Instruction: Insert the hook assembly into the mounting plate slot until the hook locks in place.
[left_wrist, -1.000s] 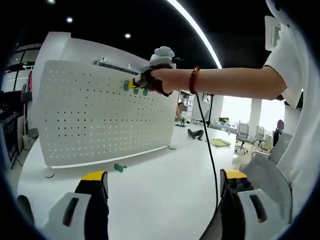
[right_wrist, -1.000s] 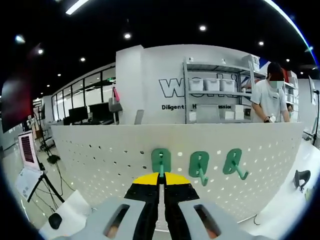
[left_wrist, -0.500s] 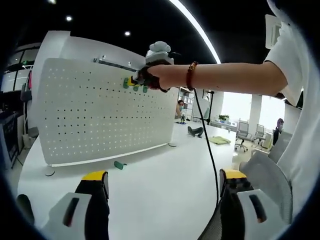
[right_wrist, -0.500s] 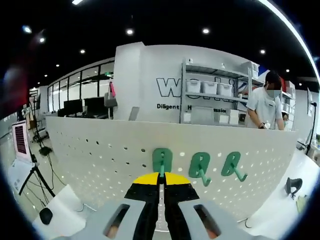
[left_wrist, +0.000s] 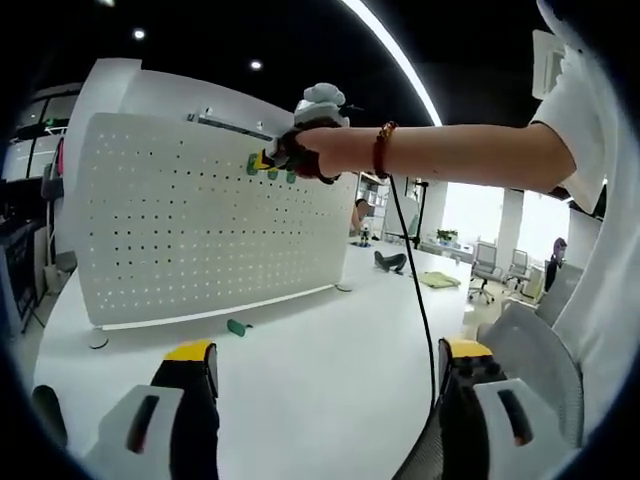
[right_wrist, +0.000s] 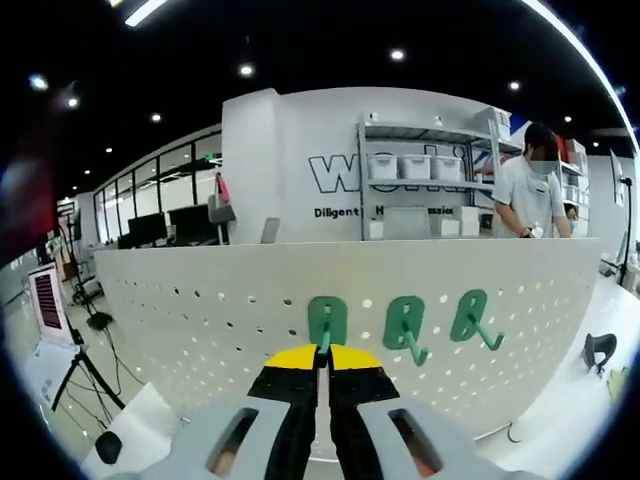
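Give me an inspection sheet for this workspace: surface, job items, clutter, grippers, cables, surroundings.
Surface: white table, mostly bare.
Job's things: white pegboard upright; three green hooks on it, the left hook between the right jaws, middle hook, right hook. Spare green hook lies on the table at the board's foot.
Clutter: nothing seen.
Grippers: right hand-held gripper shut on the left hook; left hand-held gripper open, low.
Cables: black cable hanging from the person's arm.
Surroundings: office chairs, shelving, a person.

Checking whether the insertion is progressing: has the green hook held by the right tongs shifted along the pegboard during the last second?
No. The held hook keeps its spacing from the two mounted hooks on the pegboard.
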